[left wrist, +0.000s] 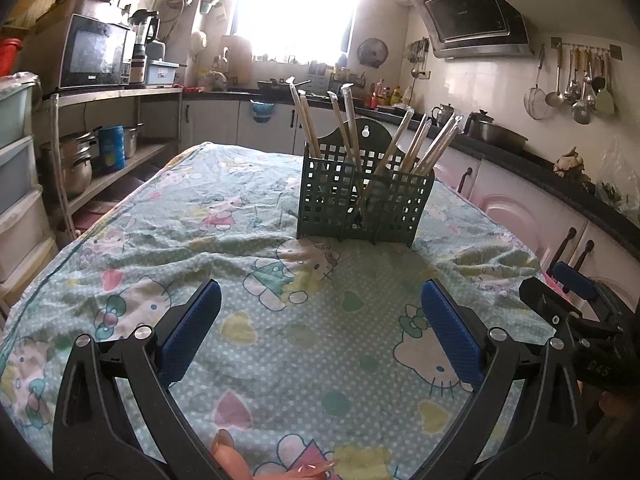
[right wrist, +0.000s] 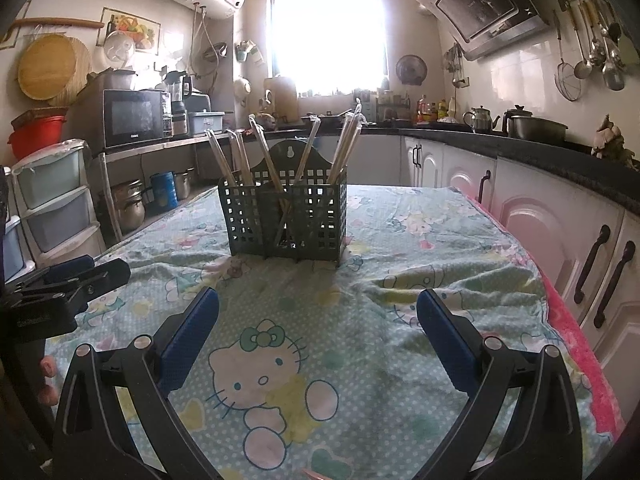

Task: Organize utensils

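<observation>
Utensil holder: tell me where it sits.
The green utensil holder stands upright mid-table on the cartoon-print cloth, ahead of both open grippers, wrapped chopsticks sticking out.

Legible: "DXS" in white on right tool (left wrist: 576,300) body. Microwave (right wrist: 134,118) brand under its door and range hood (left wrist: 468,12) logo too blurred to read.

Utensil holder (left wrist: 365,204): matt dark-green plastic w/ open grid walls; chopsticks (left wrist: 420,144) inside look like pale wood in thin clear glossy wrappers. Tablecloth (right wrist: 400,280): soft printed cloth, wrinkled, matt. Left gripper (left wrist: 320,332) & right gripper (right wrist: 318,336): smooth black plastic arms, shiny metal rivets, blue finely textured pads (left wrist: 450,336).
</observation>
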`<state>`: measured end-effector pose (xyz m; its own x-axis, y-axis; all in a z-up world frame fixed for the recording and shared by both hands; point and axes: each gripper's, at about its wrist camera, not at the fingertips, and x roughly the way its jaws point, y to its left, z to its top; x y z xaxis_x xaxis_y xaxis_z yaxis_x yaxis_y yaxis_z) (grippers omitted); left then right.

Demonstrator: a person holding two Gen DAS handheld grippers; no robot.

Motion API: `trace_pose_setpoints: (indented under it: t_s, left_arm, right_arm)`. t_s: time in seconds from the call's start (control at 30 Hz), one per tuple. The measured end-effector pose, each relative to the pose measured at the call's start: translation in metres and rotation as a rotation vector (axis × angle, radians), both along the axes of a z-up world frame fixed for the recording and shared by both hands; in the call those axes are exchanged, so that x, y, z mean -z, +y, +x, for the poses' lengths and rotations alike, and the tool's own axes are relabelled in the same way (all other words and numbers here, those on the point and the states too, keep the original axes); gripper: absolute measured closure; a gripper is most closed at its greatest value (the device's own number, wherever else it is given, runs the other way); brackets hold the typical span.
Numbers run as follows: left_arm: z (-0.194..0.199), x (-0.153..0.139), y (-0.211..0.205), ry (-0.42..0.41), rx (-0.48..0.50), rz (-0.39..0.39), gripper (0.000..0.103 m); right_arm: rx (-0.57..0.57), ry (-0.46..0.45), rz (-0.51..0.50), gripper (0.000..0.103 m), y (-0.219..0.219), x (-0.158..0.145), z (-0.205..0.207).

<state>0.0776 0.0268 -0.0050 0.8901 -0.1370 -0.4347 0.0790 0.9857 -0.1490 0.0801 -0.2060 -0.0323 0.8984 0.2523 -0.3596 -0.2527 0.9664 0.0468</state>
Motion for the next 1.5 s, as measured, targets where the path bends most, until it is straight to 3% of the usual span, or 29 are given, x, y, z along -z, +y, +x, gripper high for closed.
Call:
trace_pose_setpoints:
  t_s: [1.5]
  left_arm:
    - [-0.0004,0.0021,0.0010,0.008,-0.003,0.002,0.011]
  right_arm:
    - [-0.003,0.014,0.009,0.006,0.0003,0.0008,-0.0022]
